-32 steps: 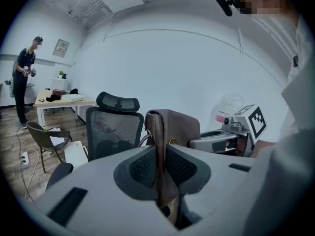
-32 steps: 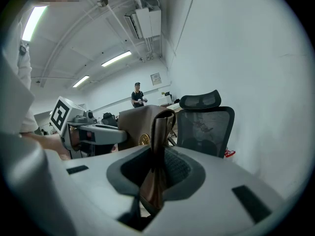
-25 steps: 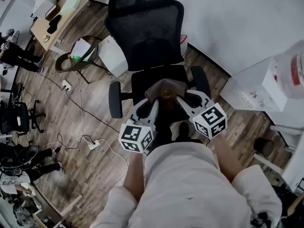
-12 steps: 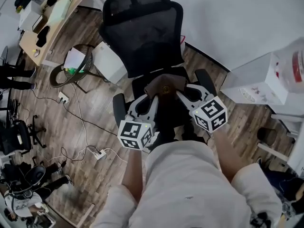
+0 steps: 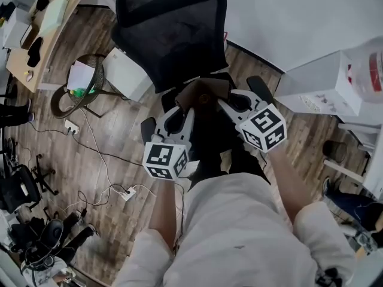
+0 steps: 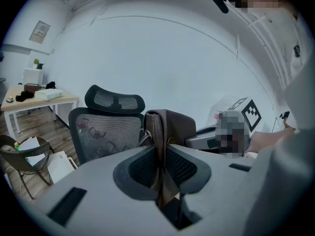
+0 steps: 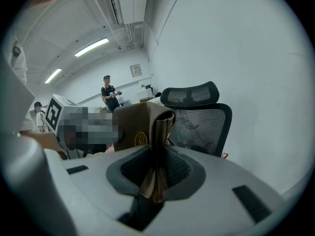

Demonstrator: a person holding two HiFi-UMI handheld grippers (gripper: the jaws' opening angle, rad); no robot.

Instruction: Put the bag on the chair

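A brown leather bag (image 5: 206, 91) hangs between my two grippers over the seat of a black mesh office chair (image 5: 167, 34). My left gripper (image 5: 184, 109) is shut on the bag's left edge, and a brown strap (image 6: 160, 146) runs between its pads. On the other side, my right gripper (image 5: 224, 103) is shut on the right edge, pinching a folded brown flap (image 7: 156, 156). The left gripper view has the bag (image 6: 172, 124) in front of the chair's backrest (image 6: 106, 129). Seen from the right gripper, the bag (image 7: 135, 124) shows a round gold emblem, with the chair (image 7: 199, 117) behind it. The seat is mostly hidden.
A wire bin with papers (image 5: 75, 82) and a white box (image 5: 125, 73) stand left of the chair. A desk (image 5: 42, 28) lies at the far left, a white carton (image 5: 317, 88) at the right. Cables and a power strip (image 5: 128, 191) cross the wooden floor. People (image 7: 109, 95) stand far behind.
Both grippers have carried the bag forward and slightly down, toward the chair's backrest. Their hold on the bag looks the same.
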